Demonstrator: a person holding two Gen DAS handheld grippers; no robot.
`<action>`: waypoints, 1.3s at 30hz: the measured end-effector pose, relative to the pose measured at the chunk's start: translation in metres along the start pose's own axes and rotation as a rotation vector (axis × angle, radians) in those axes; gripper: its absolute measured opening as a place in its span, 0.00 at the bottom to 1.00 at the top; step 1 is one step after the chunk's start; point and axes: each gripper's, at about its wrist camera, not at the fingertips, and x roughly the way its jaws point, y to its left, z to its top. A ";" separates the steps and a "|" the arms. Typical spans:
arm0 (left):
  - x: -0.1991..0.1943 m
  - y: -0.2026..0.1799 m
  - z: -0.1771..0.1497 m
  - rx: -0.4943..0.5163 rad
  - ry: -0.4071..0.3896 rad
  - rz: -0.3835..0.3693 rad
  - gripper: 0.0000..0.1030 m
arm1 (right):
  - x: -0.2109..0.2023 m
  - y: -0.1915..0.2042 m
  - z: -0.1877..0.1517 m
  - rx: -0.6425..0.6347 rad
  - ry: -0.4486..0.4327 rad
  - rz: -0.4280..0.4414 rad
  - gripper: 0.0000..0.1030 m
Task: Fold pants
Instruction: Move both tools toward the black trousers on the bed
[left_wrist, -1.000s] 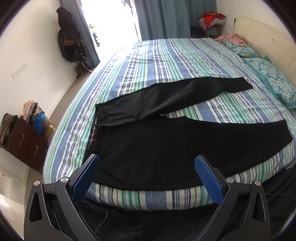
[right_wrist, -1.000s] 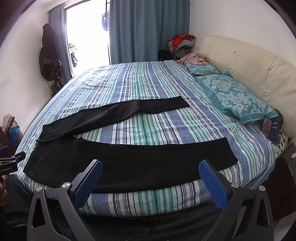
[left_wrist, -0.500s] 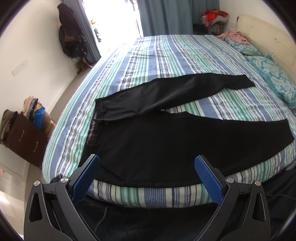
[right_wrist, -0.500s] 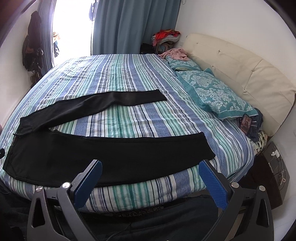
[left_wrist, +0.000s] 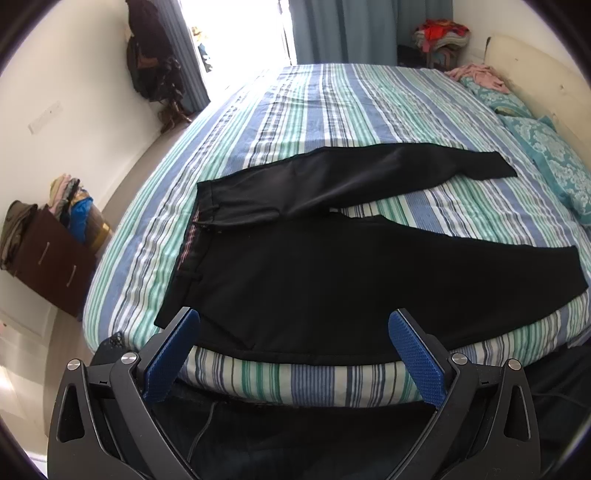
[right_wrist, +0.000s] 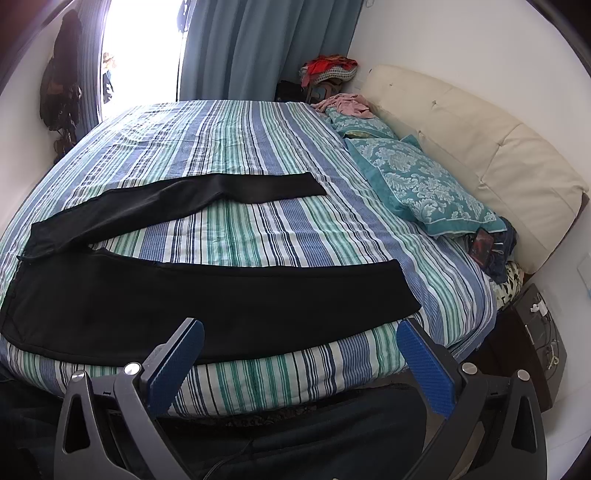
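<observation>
Hovering at the near edge of the bed: left tool and right tool, both with blue pads spread wide and nothing between them, judged to be poised for a first grasp.

Item: black pants, laid flat on the striped bed, legs splayed in a V; the near leg runs along the bed's edge and slightly overhangs it, presumably so the tools can reach it. Waistband lies toward the left tool; near hem toward the right tool.

Further back: far leg, angled away across the sheet, apart from the near one. Beyond, teal pillow and cream headboard.

Obscured: the black fabric swallows seams and creases; whether the fly is closed cannot be told. The dark area below the mattress is unreadable.
</observation>
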 end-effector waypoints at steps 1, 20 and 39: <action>0.000 0.000 0.000 0.000 0.001 0.000 0.99 | 0.000 0.000 0.000 0.000 0.001 -0.002 1.00; -0.002 -0.001 -0.004 -0.001 0.006 -0.001 0.99 | 0.000 -0.001 -0.001 0.008 0.015 -0.004 1.00; 0.000 -0.009 0.010 0.009 -0.017 -0.027 0.99 | -0.021 0.029 0.006 -0.022 -0.107 0.237 1.00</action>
